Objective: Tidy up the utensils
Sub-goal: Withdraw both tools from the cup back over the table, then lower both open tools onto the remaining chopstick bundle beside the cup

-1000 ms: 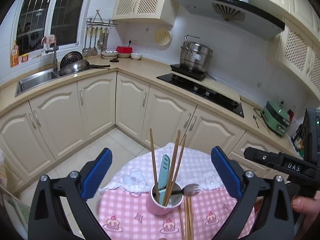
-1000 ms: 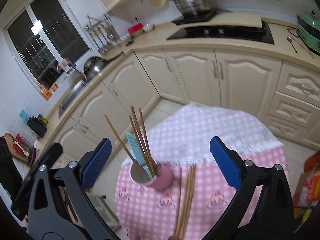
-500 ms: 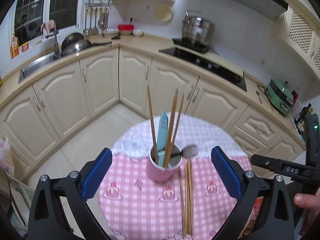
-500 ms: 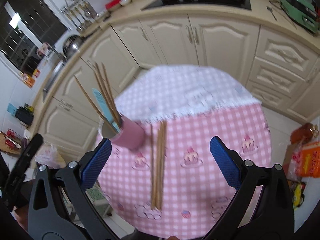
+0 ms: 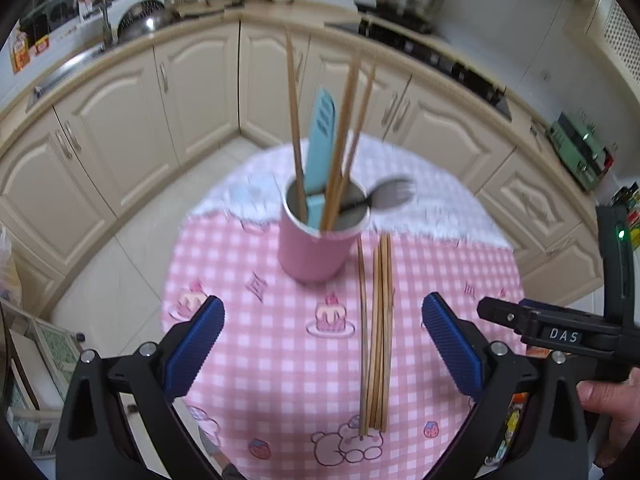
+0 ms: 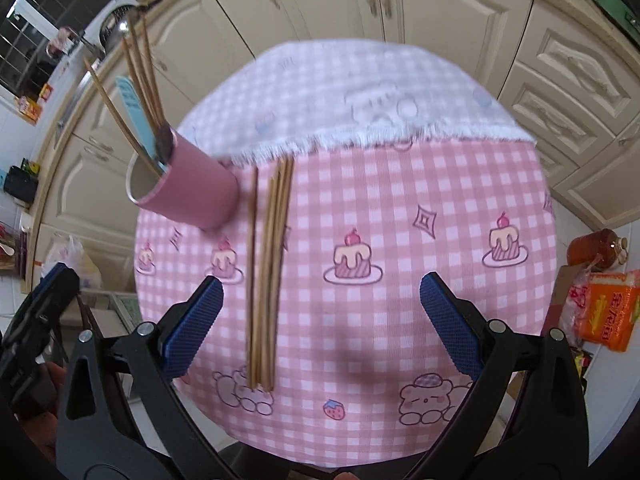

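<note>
A: Start from the pink cup [image 5: 314,250]. What sits to its left?

B: In the left wrist view, only pink checked tablecloth [image 5: 248,332] on the round table, printed with cakes and bears. Nearer the camera than the cup, the left gripper [image 5: 322,344] hangs over the cloth with its blue pads spread wide and nothing between them.

A: And in the cup itself?

B: It stands upright. Several wooden chopsticks [image 5: 294,120] lean out of it, a light blue knife [image 5: 320,148] stands among them, and a metal fork [image 5: 390,196] pokes over the rim toward the right. The fork is blurred.

A: To the right of the cup?

B: A bundle of loose chopsticks [image 5: 376,336] lies flat on the cloth just beside the cup's base, running from there toward the camera. One stick lies slightly apart on the cup's side of the bundle.

A: Further right?

B: A hand [image 5: 612,408] holds the black handle of the other gripper at the table's edge.

A: What does the right wrist view add?

B: There the cup [image 6: 188,186] is at the upper left, the bundle [image 6: 268,268] just to its right. The right gripper [image 6: 320,320] is spread wide and empty above the cloth [image 6: 420,208]; the near ends of the bundle lie toward its left pad, not touching it. Right of the table, well away from the cup, an orange packet [image 6: 604,312] and a bottle [image 6: 592,248] sit on the floor.
</note>
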A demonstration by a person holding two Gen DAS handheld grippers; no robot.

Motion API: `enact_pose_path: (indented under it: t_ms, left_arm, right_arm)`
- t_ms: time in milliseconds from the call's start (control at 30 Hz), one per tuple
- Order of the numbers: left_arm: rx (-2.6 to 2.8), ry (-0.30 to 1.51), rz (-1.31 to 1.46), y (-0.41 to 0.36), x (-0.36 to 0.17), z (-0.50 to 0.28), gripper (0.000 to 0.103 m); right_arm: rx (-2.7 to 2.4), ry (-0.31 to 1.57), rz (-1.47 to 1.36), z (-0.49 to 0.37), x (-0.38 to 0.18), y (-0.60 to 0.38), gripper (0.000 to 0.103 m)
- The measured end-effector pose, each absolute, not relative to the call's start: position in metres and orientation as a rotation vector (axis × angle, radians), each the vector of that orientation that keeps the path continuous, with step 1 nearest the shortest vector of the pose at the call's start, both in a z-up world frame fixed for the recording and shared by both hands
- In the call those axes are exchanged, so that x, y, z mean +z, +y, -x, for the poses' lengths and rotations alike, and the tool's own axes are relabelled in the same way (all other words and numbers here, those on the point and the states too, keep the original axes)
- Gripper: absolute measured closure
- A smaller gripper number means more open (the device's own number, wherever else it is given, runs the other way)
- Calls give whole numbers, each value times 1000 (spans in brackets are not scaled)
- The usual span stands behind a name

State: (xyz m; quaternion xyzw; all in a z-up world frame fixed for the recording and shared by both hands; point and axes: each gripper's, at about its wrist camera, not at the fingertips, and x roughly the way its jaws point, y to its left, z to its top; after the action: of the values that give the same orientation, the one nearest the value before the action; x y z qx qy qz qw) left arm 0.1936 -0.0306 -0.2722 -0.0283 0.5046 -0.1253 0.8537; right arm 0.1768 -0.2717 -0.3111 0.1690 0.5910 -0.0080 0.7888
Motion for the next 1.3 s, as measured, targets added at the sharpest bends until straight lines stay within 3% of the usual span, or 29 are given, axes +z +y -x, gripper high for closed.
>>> enact_pose_path:
  t_ms: [667, 1300]
  left_arm:
    - [-192, 1296, -158, -81, -399, -209, 6]
    - [-225, 1302, -202, -80, -427, -213, 6]
  right_arm:
    - [-18, 1422, -350, -165, -364, -281, 6]
    - [-22, 1472, -229, -206, -395, -232, 6]
